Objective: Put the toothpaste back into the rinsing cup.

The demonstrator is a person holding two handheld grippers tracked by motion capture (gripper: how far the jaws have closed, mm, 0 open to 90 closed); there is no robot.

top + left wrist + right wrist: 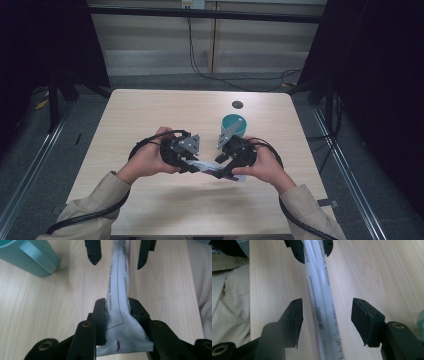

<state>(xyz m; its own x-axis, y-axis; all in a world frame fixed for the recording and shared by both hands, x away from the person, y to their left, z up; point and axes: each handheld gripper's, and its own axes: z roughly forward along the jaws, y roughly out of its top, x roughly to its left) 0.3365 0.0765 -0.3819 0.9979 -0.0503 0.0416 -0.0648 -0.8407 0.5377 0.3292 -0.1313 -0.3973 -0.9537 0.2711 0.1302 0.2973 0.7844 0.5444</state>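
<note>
The left gripper (pixel 117 315) is clamped on one end of a white plastic pouch (pixel 119 290), holding it edge-up just above the table (pixel 150 115) near its front edge. That seems meant to offer the other end to the right gripper (pixel 327 315), whose jaws stand apart on either side without touching. A teal cup (pixel 234 125) stands just beyond, toward the table's middle.

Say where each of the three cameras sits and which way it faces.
High view: above the person's side, facing forward and down on the table; forearms and both hands show.
Left gripper view: rides the left gripper, looking along jaws clamped on the white packet.
Right gripper view: rides the right gripper, jaws open around the packet.
Shared: packet, teal cup, opposite gripper.
</note>
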